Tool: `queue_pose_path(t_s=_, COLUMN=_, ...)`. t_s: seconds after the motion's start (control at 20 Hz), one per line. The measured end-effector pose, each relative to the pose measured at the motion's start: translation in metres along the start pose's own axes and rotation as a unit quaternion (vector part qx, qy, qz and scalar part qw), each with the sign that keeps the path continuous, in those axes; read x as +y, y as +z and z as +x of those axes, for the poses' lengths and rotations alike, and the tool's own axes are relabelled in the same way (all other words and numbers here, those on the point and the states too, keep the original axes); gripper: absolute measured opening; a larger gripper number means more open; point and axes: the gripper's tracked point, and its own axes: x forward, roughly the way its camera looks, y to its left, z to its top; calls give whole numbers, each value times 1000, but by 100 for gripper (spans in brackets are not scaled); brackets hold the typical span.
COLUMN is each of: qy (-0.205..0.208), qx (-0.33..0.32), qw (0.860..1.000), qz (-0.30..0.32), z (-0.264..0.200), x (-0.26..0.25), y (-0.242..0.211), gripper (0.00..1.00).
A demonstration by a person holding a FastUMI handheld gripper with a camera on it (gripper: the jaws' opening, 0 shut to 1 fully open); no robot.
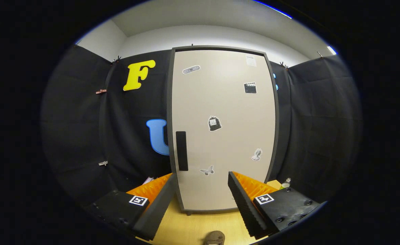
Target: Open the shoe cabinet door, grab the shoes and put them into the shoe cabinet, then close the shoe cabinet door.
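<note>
My tool (201, 190) is spread wide open, holding nothing. The shoe cabinet (222, 129) stands on the wooden surface (193, 226) just beyond my fingers, door shut, with its dark handle (182, 150) near the cabinet's left edge.

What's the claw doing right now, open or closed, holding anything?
Claw: open, holding nothing, fingers spread apart in front of the closed shoe cabinet door.

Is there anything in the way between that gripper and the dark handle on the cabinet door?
Nothing visible blocks it. The gripper is open, fingers spread apart, with the closed shoe cabinet door straight ahead beyond them. The handle sits on the door's left side, above the left finger, with only open space between.
</note>
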Motion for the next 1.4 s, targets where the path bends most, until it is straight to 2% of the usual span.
queue_pose_path(t_s=0.5, qy=18, qx=20, qw=1000, qz=13, z=68, x=40, y=-20, gripper=98)
queue_pose_path(t_s=1.1, qy=-6, qx=12, qw=1000, qz=17, z=165, x=46, y=-30, gripper=95)
queue_pose_path(t_s=1.4, qy=-18, qx=20, qw=1000, qz=8, z=191, x=45, y=-40, gripper=95)
